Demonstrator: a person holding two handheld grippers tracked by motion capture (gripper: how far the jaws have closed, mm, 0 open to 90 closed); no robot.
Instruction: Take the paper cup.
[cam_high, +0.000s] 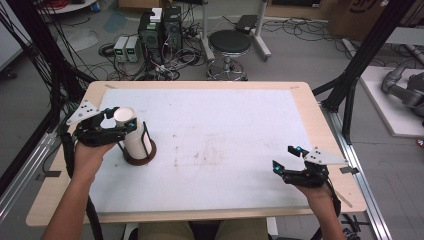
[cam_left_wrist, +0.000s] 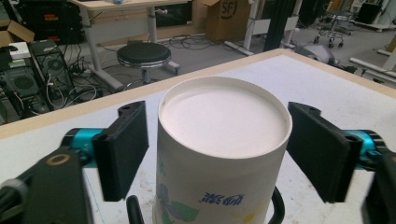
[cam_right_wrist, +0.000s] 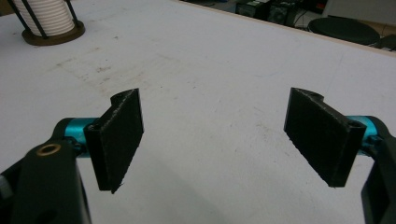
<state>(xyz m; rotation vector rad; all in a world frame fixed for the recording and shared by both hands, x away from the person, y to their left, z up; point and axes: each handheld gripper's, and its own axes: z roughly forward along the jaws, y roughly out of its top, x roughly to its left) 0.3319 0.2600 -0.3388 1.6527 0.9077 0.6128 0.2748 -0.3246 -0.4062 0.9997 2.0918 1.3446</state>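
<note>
A: Two grippers are sitting over the tabletop (cam_high: 210, 120). The left gripper (cam_high: 119, 121) is straddling the top of the inverted paper cup (cam_left_wrist: 223, 140), which is heading a cup stack in the wire holder (cam_high: 145, 145) near the left edge.

B: Grasping yet?

A: Not quite. One jaw is standing on each side of the rim, the right one about touching, a sliver of gap on the left. Taking the top cup from the side is probably leaving the holder's bars clear.

B: Right gripper (cam_high: 287, 159)?

A: Released, jaws wide over bare tabletop, likely idling well apart from the stack.
</note>
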